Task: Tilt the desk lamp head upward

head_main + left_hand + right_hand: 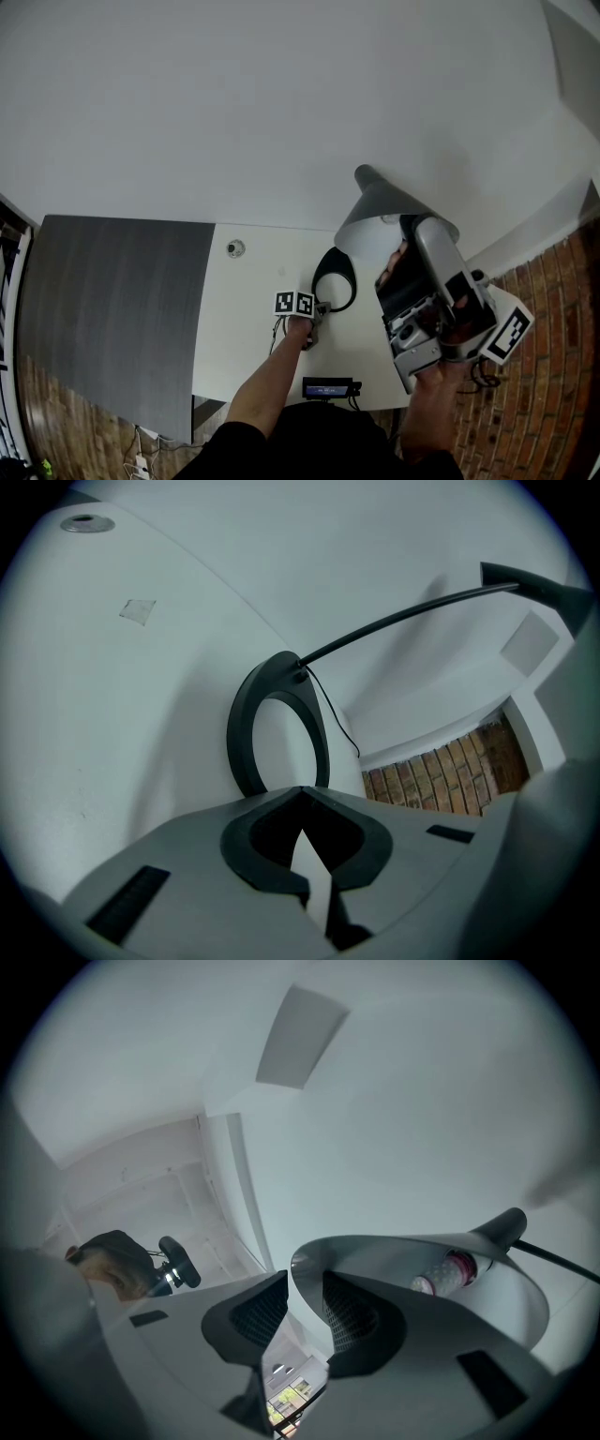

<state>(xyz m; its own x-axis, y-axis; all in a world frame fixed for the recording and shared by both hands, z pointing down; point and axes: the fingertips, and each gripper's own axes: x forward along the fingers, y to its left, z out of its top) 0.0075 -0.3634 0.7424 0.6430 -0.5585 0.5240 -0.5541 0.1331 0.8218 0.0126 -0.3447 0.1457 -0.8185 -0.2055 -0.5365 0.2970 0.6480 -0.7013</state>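
Observation:
A desk lamp stands on the white table (248, 328). Its grey cone shade (394, 211) is raised on a thin dark arm (403, 621) above a black ring base (335, 281). My right gripper (405, 246) is at the shade's lower rim. In the right gripper view the shade's edge (422, 1260) runs between the jaws, one pad inside and one outside, and the right gripper (305, 1297) is shut on it. The bulb (445, 1271) shows inside. My left gripper (319, 314) is shut and holds nothing, low on the table at the near edge of the ring base (278, 726).
A dark grey panel (112, 300) adjoins the table on the left. A small round grommet (235, 247) is set in the tabletop. A black device with a lit display (328, 386) sits at the near edge. Brick floor (553, 281) lies to the right. A thin cable (333, 719) leaves the base.

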